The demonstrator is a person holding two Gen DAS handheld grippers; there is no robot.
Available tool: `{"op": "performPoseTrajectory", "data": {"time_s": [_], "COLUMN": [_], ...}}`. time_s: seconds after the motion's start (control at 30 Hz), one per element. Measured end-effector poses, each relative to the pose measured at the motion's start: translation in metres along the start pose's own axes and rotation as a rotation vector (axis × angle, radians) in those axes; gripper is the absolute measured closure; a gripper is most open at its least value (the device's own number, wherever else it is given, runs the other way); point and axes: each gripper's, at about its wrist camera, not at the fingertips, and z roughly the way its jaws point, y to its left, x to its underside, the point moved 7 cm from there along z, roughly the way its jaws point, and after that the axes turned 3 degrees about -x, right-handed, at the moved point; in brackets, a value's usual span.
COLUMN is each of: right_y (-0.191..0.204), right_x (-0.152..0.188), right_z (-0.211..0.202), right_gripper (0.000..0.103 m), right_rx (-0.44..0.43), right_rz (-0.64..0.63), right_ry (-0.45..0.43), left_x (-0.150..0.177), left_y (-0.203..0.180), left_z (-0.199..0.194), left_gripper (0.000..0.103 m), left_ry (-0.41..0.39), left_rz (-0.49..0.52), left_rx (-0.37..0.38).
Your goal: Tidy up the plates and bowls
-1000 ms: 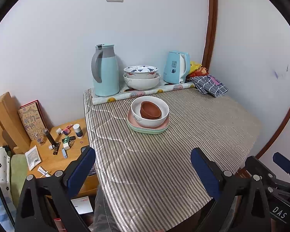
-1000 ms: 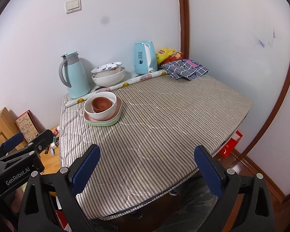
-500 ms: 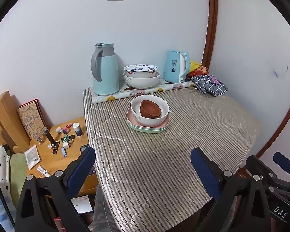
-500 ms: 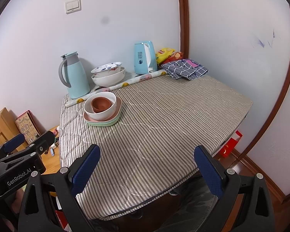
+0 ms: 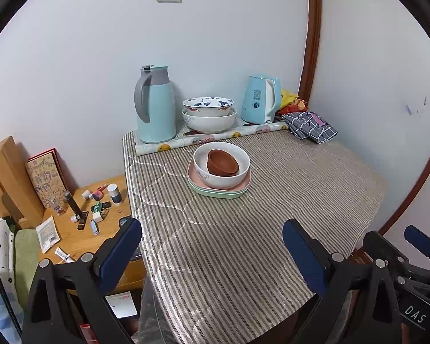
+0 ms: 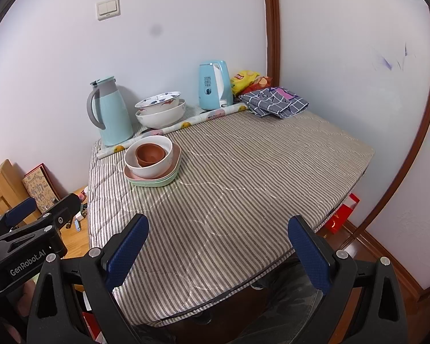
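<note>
The table fills the middle of both views under a striped quilted cover, and the dishes on it already sit in two nested piles, so the task looks finished or nearly so. Left of centre in the right wrist view, pink and green plates lie stacked, carrying a white bowl with a small brown bowl inside it. Behind, between the thermos and the kettle, a patterned bowl rests in a larger white bowl. Whether the piles should be merged I cannot tell.

The left gripper and right gripper both hang at the bottom of their frames, jaws spread wide and empty, well apart from the dishes.

Against the earlier frames almost nothing differs: dishes unmoved, both grippers just as wide, the left view shifted only slightly.
</note>
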Motion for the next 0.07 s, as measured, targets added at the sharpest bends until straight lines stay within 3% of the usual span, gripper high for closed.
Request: {"op": "performPoseTrajectory", "data": {"time_s": [0.07], "right_y": [0.0011], "right_x": [0.0001], "right_z": [0.0015], "right_gripper": [0.006], "right_rx": [-0.001], "right_rz": [-0.001], "right_ry": [0.002], "left_x": [0.0008], "left_y": [-0.0016], "left_z": [0.0012], "left_gripper": [0.003], "left_ry": [0.003], "left_rz": [0.004], "left_rx": [0.012]}}
